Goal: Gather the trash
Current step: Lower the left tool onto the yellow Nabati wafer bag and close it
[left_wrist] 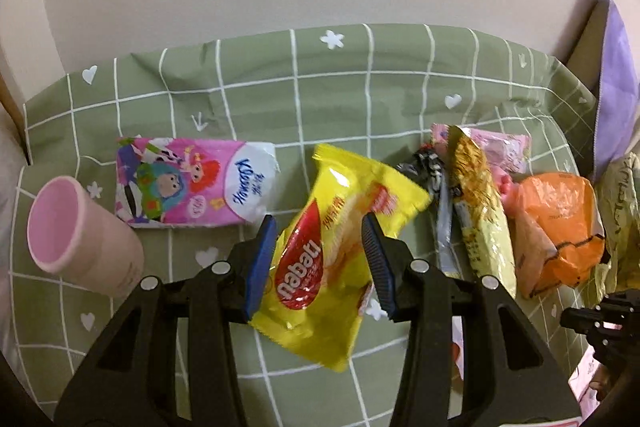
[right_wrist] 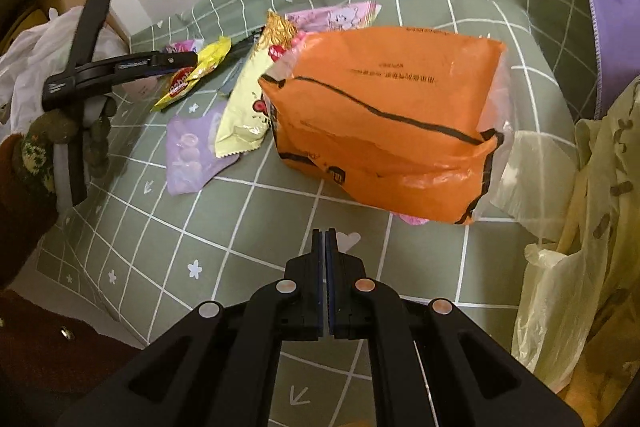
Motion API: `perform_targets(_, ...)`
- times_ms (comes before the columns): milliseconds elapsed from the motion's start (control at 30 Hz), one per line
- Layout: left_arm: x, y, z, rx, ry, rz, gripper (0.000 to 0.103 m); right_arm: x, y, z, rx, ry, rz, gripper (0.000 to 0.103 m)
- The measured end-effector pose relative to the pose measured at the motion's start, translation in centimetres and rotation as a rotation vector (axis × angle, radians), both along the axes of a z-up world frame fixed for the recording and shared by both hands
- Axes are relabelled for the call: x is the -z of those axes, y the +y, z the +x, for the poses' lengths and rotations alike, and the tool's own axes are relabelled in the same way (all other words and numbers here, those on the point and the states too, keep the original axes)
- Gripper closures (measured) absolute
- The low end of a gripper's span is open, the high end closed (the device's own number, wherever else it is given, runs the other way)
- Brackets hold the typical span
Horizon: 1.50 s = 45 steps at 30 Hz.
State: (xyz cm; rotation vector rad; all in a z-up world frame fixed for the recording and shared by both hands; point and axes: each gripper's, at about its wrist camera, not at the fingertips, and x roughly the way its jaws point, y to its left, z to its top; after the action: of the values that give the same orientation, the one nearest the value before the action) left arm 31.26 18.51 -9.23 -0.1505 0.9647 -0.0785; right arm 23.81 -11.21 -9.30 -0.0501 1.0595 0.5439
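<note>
Green cloth (left_wrist: 360, 99), yellow wrapper (left_wrist: 340, 227) between jaws

Wrappers spread across a tablecloth (left_wrist: 360, 99), seen from the left wrist.
A cup (left_wrist: 80, 231) was laid on its side at the left, with a tissue pack (left_wrist: 188, 183) just behind and to its right. A snack bag (left_wrist: 340, 227) was placed at centre, between the fingers of the left gripper (left_wrist: 320, 227). Right of it, a noodle packet (left_wrist: 480, 203) was overlapped with other wrappers, and an orange bag (left_wrist: 560, 227) was set farthest right.
</note>
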Motion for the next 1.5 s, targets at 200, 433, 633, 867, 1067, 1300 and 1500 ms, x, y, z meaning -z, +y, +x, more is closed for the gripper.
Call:
perform_targets(200,-0.4,0.1,-1.8,0.002,-0.009,-0.018,0.061,0.5,1.2,0.1,-0.038,0.008,-0.043,0.099)
perform_targets(433,-0.8,1.2,-3.1,-0.008,-0.026,-0.030,0.061,0.6,1.9,0.3,-0.056,0.012,-0.056,0.099)
perform_targets(633,-1.2,2.5,-1.8,-0.035,-0.057,-0.047,0.058,0.8,1.5,0.5,-0.033,0.028,-0.004,0.099)
perform_targets(867,0.4,1.9,1.5,-0.103,-0.018,0.142,0.058,0.8,1.2,0.2,-0.030,0.013,0.009,0.099)
perform_targets(1067,1.5,1.7,3.3,-0.086,0.050,0.199,0.067,1.0,0.3,0.2,-0.024,0.021,0.061,0.099)
perform_targets(1300,0.9,0.7,2.6,-0.047,0.058,0.100,0.096,0.6,0.9,0.9,-0.029,0.042,0.056,0.099)
perform_targets(1500,-0.6,0.3,-1.7,-0.037,0.047,-0.017,0.098,-1.9,3.4,-0.1,-0.144,-0.060,0.072,0.099)
